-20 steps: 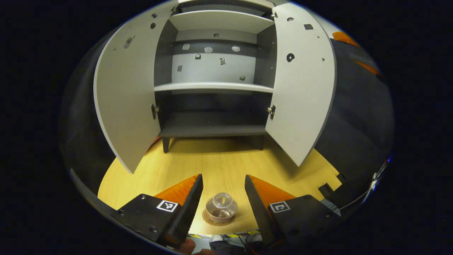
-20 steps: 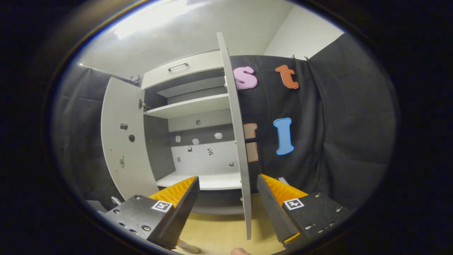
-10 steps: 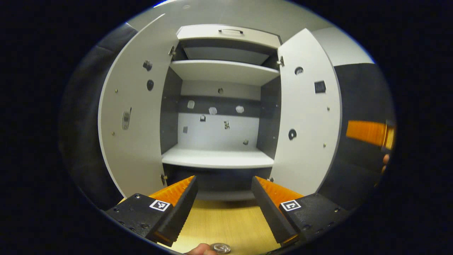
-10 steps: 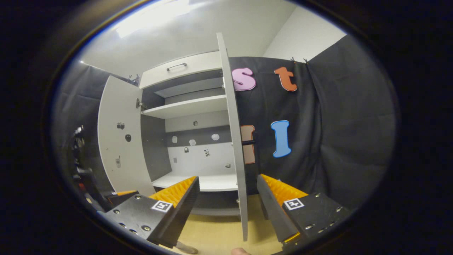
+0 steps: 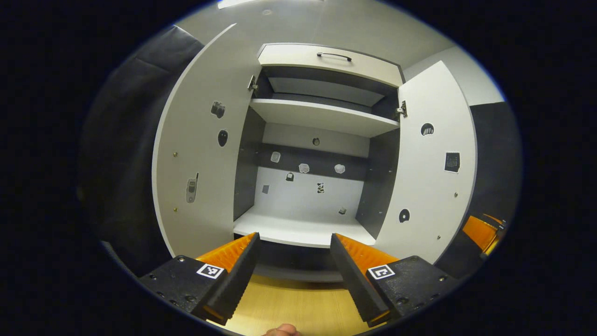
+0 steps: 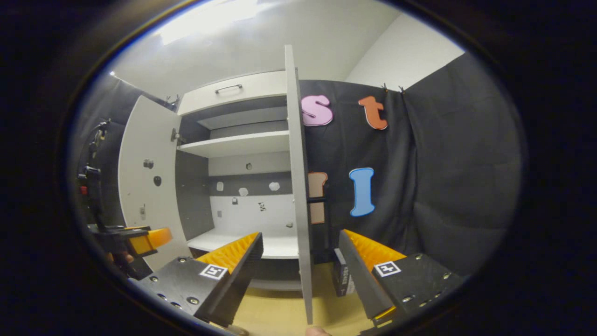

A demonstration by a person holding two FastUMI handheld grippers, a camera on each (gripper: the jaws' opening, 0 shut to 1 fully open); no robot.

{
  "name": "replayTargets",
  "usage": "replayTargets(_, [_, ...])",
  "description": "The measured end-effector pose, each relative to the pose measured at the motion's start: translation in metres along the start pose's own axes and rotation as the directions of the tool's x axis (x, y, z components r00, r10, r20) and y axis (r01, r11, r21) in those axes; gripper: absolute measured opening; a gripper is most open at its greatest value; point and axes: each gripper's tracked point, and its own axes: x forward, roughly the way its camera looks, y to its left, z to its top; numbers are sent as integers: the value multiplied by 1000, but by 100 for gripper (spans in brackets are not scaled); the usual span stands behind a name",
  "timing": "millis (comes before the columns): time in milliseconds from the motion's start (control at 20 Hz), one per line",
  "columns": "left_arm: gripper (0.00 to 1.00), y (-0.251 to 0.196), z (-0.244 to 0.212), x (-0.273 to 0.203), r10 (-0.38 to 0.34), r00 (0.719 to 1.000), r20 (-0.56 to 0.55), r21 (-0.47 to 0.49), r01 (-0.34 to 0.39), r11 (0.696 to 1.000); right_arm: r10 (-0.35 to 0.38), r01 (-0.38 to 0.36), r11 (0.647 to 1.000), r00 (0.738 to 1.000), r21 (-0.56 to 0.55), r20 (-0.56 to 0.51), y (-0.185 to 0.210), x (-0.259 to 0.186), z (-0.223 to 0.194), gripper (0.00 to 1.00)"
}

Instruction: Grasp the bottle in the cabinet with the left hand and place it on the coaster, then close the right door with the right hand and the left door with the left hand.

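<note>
Step in hand, by judgement: closing the right door (image 6: 295, 186). The right gripper (image 6: 301, 275) is empty with its fingers spread, and the door's free edge stands between them, seemingly untouched. The left gripper (image 5: 294, 275) is also empty, fingers spread, facing the open cabinet (image 5: 322, 116) above the desk (image 5: 294, 308). The shelves hold no bottle; where the bottle and coaster are cannot be told. Next move: press the right door's outer face until shut, then the left door (image 5: 200, 163)
</note>
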Motion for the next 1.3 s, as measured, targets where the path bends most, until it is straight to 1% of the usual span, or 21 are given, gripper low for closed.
replayTargets(150, [96, 3, 8, -1, 6, 1000, 20, 20, -7, 1000, -104, 105, 994, 993, -15, 65, -33, 10, 21, 98])
replayTargets(200, [96, 4, 10, -2, 6, 1000, 26, 17, -6, 1000, -138, 140, 990, 987, -16, 82, -43, 13, 25, 94])
replayTargets(250, [96, 4, 11, -2, 3, 1000, 31, 14, -3, 1000, -169, 171, 985, 981, -16, 99, -51, 17, 29, 98])
replayTargets(350, [96, 6, 11, -2, 3, 999, 36, 13, -3, 1000, -223, 227, 974, 967, -23, 119, -64, 24, 31, 98])
replayTargets(400, [96, 6, 10, -1, 3, 999, 34, 17, -4, 1000, -238, 243, 970, 964, -28, 119, -66, 28, 30, 98])
replayTargets(600, [96, 11, 5, -1, 13, 1000, 17, 30, -14, 999, -225, 231, 972, 969, -50, 102, -57, 42, 18, 98])
replayTargets(750, [96, 13, 2, -2, 16, 1000, 18, 27, -16, 1000, -238, 247, 967, 964, -63, 121, -59, 43, 19, 97])
replayTargets(800, [96, 14, 2, -2, 17, 1000, 14, 26, -17, 1000, -238, 246, 968, 964, -56, 120, -59, 43, 18, 97])
replayTargets(850, [96, 15, 1, -2, 18, 1000, 11, 25, -19, 1000, -239, 246, 968, 964, -49, 118, -58, 43, 18, 92])
replayTargets(1150, [96, 13, -3, -4, 17, 1000, 1, 11, -17, 1000, -251, 253, 967, 962, -1, 108, -54, 41, 14, 92])
replayTargets(1300, [96, 13, -4, -6, 16, 1000, -3, 6, -16, 1000, -233, 234, 972, 967, 3, 100, -48, 41, 13, 92])
